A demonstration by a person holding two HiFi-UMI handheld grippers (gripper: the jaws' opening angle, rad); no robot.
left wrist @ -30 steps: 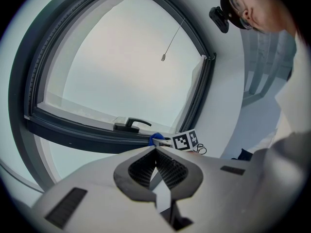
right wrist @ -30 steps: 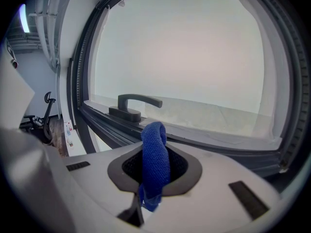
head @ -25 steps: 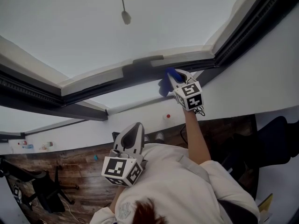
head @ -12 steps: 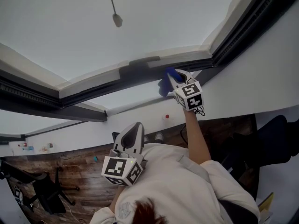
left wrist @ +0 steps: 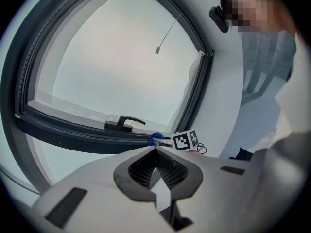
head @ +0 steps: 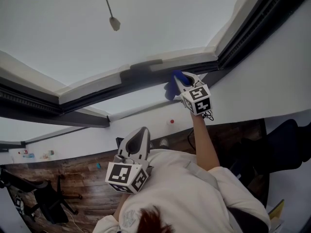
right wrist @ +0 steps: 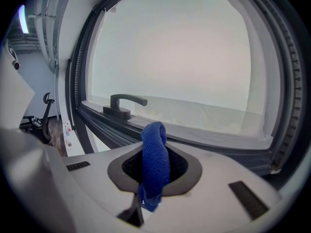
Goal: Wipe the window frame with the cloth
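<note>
My right gripper (head: 181, 81) is raised to the dark window frame (head: 146, 76) and is shut on a folded blue cloth (head: 172, 84). In the right gripper view the blue cloth (right wrist: 154, 159) sticks up from between the jaws, just short of the frame's lower rail (right wrist: 194, 144) and to the right of the window handle (right wrist: 124, 105). My left gripper (head: 138, 140) hangs low near the person's chest, jaws closed with nothing between them. The left gripper view shows the cloth (left wrist: 155, 139) far off at the rail, beside the handle (left wrist: 124, 124).
A pull cord with a small weight (head: 114, 23) hangs in front of the glass. The white wall (head: 262, 86) runs beside the frame. Below lie a wooden floor (head: 73, 178) and a black office chair (head: 46, 198).
The head view has shifted a little, so the cord and frame sit further left. Both grippers hold the same places, the cloth still at the rail.
</note>
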